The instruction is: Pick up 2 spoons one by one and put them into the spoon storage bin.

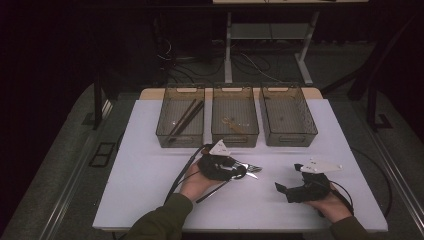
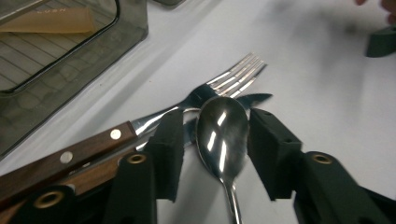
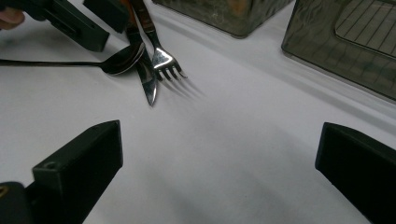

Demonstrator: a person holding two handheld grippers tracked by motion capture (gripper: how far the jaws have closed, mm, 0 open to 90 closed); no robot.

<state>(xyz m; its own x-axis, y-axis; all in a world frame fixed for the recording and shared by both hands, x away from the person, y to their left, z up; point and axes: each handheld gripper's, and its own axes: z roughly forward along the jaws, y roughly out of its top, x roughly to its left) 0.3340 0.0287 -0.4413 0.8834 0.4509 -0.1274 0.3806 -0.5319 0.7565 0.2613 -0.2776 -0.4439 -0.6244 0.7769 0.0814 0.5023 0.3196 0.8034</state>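
Table [image 1: 150, 195]: white top, carries everything noted below; landmark for this report = spoon.
Bins: three smoky see-through bins in a row at far edge, well beyond spoon. Left bin [image 1: 170, 137] holds long dark sticks, middle bin [image 1: 235, 140] holds a pale utensil, right bin [image 1: 305, 127] shows nothing I can make out.
Left gripper [image 1: 245, 170]: at table centre, low over cutlery pile, pointing toward person's right. Jaws part-open, approx mid width, pads not pressing on anything.
Right gripper [image 1: 280, 189]: well to right of spoon, near front edge, resting in hand. Jaws spread wide, bare table btwn them in right gripper view.
Spoon [image 2: 222, 133]: bowl lies btwn left gripper's two jaws, hollow side up, handle running back toward the camera. Small gap each side of bowl; no contact seen. Lies across other cutlery.
Fork [image 2: 233, 79]: wood handle w/ rivets, just left of spoon bowl; tines stick out past spoon tip, beyond jaw ends.
Knife [image 2: 257, 98]: blade tip shows just past spoon bowl, under it; touching fork and spoon in the pile. Rest of blade hidden by spoon and jaw.
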